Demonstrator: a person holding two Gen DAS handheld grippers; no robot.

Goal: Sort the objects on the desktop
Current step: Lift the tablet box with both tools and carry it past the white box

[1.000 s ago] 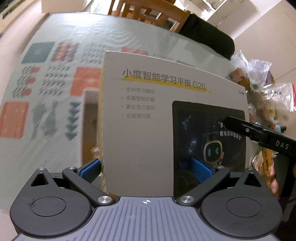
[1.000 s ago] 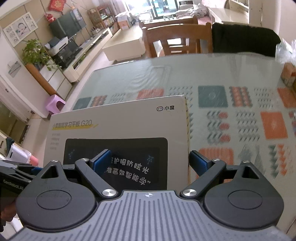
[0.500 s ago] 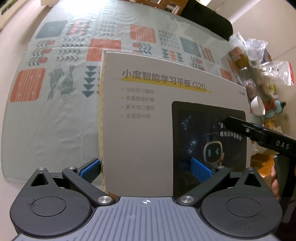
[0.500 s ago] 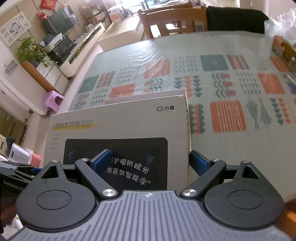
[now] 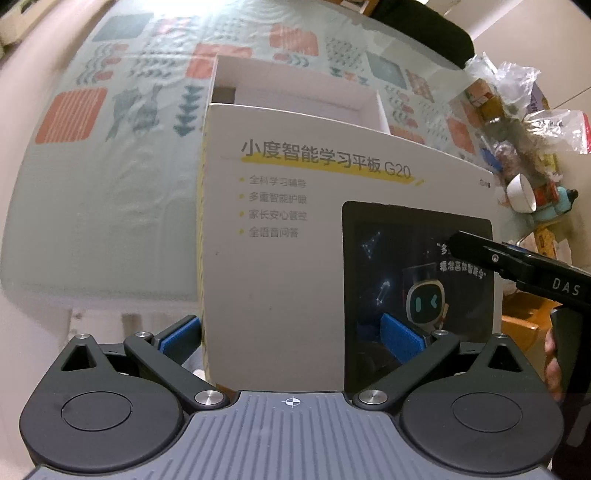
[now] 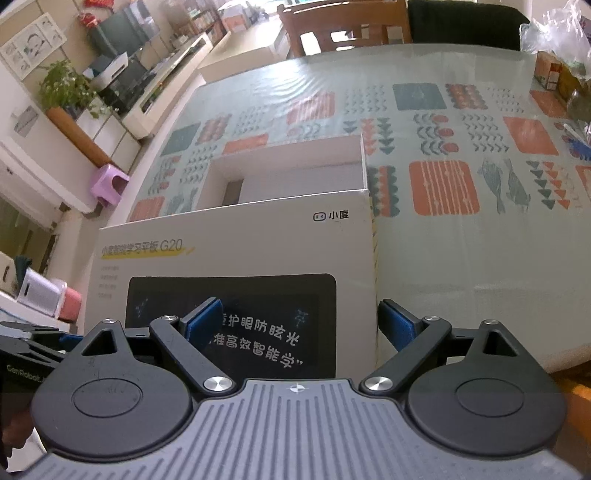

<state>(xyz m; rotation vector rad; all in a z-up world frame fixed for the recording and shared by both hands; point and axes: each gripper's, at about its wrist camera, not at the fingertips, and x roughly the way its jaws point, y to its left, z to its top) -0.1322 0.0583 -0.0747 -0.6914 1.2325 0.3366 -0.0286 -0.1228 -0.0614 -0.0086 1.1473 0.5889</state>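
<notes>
A white box lid (image 5: 295,240) printed with a tablet picture and "G20" is held above the table by both grippers; it also shows in the right wrist view (image 6: 236,254). My left gripper (image 5: 291,332) is shut on the lid's left end. My right gripper (image 6: 299,325) is shut on the lid's right end, and its black finger (image 5: 517,262) shows at the right of the left wrist view. The open white box base (image 5: 295,88) lies on the table just beyond the lid, also seen in the right wrist view (image 6: 288,173).
The table (image 6: 461,122) has a patterned cloth under glass. A heap of plastic bags and snack packs (image 5: 517,110) and a white cup (image 5: 521,192) sit along its right side. Wooden chairs (image 6: 343,26) stand at the far end.
The lid has moved with both grippers back over the table, and the open box base has come into view beyond the lid's far edge.
</notes>
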